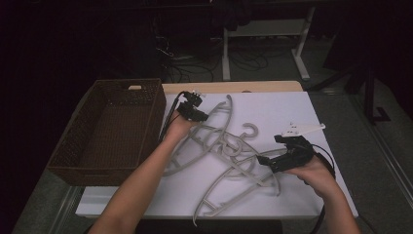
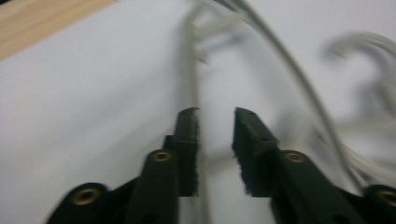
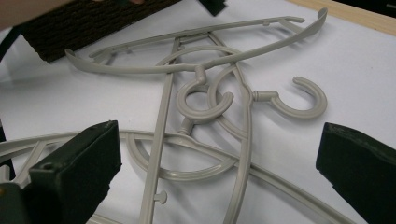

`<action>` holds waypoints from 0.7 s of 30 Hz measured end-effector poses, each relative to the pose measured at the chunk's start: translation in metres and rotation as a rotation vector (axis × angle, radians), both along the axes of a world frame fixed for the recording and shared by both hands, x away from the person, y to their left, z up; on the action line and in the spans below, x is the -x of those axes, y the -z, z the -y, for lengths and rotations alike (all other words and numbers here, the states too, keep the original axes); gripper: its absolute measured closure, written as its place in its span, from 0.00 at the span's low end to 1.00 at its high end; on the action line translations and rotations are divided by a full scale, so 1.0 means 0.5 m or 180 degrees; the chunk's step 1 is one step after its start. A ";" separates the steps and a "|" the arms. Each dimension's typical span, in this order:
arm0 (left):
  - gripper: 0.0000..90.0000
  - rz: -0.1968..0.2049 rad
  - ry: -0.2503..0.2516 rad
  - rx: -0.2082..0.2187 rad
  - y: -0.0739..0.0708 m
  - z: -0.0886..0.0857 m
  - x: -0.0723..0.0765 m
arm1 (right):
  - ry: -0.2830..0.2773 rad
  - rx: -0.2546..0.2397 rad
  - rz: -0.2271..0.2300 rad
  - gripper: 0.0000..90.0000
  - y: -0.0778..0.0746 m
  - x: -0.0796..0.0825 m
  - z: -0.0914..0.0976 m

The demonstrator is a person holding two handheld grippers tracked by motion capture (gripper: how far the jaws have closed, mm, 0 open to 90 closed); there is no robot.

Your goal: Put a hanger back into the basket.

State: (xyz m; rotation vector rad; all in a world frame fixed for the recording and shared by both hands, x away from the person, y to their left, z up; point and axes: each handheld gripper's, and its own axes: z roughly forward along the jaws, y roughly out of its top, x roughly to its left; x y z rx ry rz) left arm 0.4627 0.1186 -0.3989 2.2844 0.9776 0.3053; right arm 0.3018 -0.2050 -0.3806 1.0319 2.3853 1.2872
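Note:
Three grey plastic hangers (image 1: 229, 146) lie tangled on the white tabletop (image 1: 277, 109), hooks interlocked near the middle. My left gripper (image 1: 198, 116) hovers over the far end of the upper hanger, beside the basket. In the left gripper view its jaws (image 2: 215, 114) stand a little apart, and a thin hanger bar (image 2: 190, 70) runs down between them close to the left pad; the picture is blurred. My right gripper (image 1: 271, 152) sits low at the right end of the pile, pointing left. Its jaws (image 3: 219, 128) stand wide open over the hangers (image 3: 205, 100) and grip nothing.
A dark brown wicker basket (image 1: 157, 109) stands on the left of the table, its corner (image 3: 84, 23) also seen behind the hangers. A wooden table edge (image 1: 234, 87) runs along the back. Beyond it, table legs and cables stand in the dark.

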 end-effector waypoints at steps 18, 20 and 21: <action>1.00 -0.0507 0.0520 -0.0280 0.068 -0.046 0.179 | -0.0019 0.0023 -0.0021 0.00 0.003 -0.002 -0.007; 1.00 -0.0548 0.0586 -0.0232 0.070 -0.038 0.185 | -0.0015 0.0023 -0.0024 0.00 0.004 -0.002 -0.007; 1.00 -0.0579 0.0627 -0.0197 0.070 -0.033 0.188 | -0.0017 0.0025 -0.0026 0.00 0.004 -0.003 -0.007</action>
